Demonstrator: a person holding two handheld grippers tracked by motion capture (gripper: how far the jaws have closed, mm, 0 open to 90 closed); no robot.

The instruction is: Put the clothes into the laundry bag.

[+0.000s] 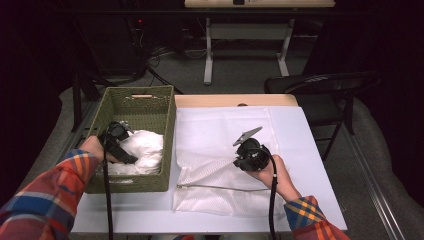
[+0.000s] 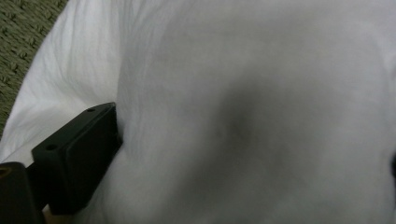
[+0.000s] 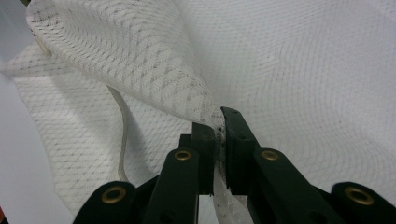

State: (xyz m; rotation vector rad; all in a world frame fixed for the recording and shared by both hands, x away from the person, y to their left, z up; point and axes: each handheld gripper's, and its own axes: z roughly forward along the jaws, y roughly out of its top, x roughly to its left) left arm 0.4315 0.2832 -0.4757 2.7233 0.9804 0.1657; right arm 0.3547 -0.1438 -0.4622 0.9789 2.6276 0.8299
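- The table (image 1: pixel 310 150) carries a white top; its near edge is cut off by the bottom of the high view, and the room behind it is too dark to read.
- The mesh bag (image 1: pixel 220 165) lies flat on the table, right of the basket, with a thin cord running along its near part. In the right gripper view the mesh (image 3: pixel 140 70) rises in a gathered fold toward the jaws, and its far side runs out of frame.
- The basket (image 1: pixel 137 107) is woven and olive green, standing at the table's left side. Its floor is hidden under the white cloth (image 1: pixel 142 150) bunched inside.
- In the left gripper view the white cloth (image 2: pixel 243 93) is blurred and very close, with a strip of basket weave at the top left corner.
- The left gripper (image 1: pixel 119 142) reaches down into the basket, the hand gripping it from the near left. One black jaw presses against the cloth; the other is hidden, so I cannot tell whether the jaws are spread or pressed together.
- The right gripper (image 3: pixel 218 135) is held low over the mesh bag, the hand behind it. Its jaws are pressed together, pinching a fold of mesh.
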